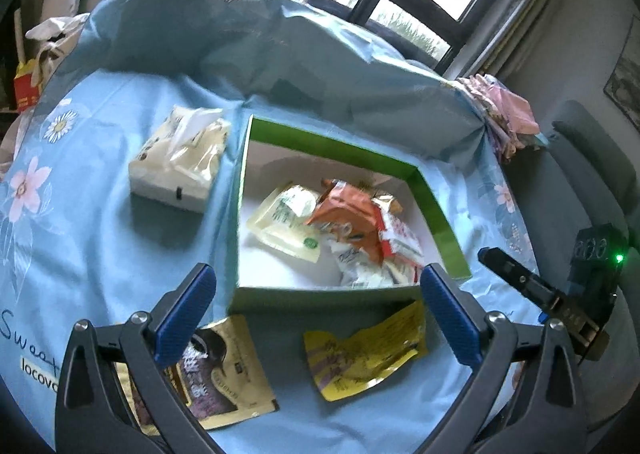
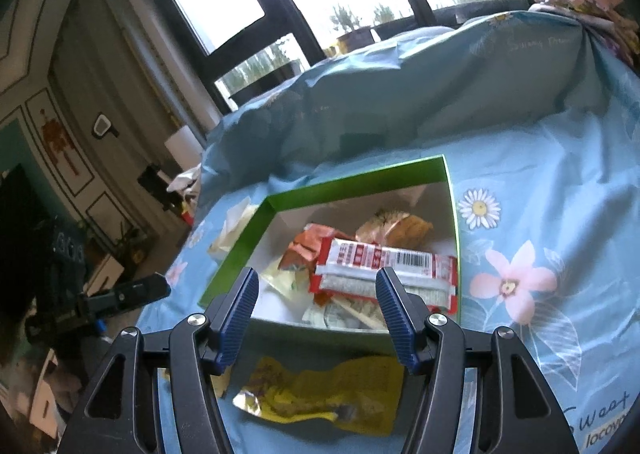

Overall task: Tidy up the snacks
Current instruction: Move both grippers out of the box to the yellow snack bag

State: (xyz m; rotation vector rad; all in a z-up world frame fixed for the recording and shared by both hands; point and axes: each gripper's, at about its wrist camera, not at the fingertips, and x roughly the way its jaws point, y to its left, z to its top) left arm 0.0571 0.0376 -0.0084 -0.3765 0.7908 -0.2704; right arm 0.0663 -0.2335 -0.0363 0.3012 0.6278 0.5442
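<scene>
Hovering over the snack box, both grippers spread wide

Looking down the left gripper [image 1: 318, 318], its jaws stand wide apart and hold nothing. Below them, on the blue sheet [image 1: 100, 214], lie two loose packets: a gold pouch [image 1: 228, 370] partly under the left finger, and a yellow pouch [image 1: 366, 354] just in front of the green box [image 1: 436, 210]. Only this view shows the tissue pack [image 1: 180, 166], just left of the box, and the gold pouch's face. It also catches the right gripper [image 1: 520, 278] at the far right, side on.

The right gripper [image 2: 316, 318] is likewise wide open and empty. Its view shows the yellow pouch [image 2: 328, 394] crumpled, its long axis running left to right, along the box's [image 2: 352, 178] near wall. Inside the box a red bar [image 2: 384, 270] lies on top of the pile, long axis also roughly left to right, tilted a little down to the right, barcode up. From the left view the red bar [image 1: 400, 238] is mostly hidden beside an orange packet [image 1: 352, 218] and a pale packet [image 1: 288, 222].
</scene>
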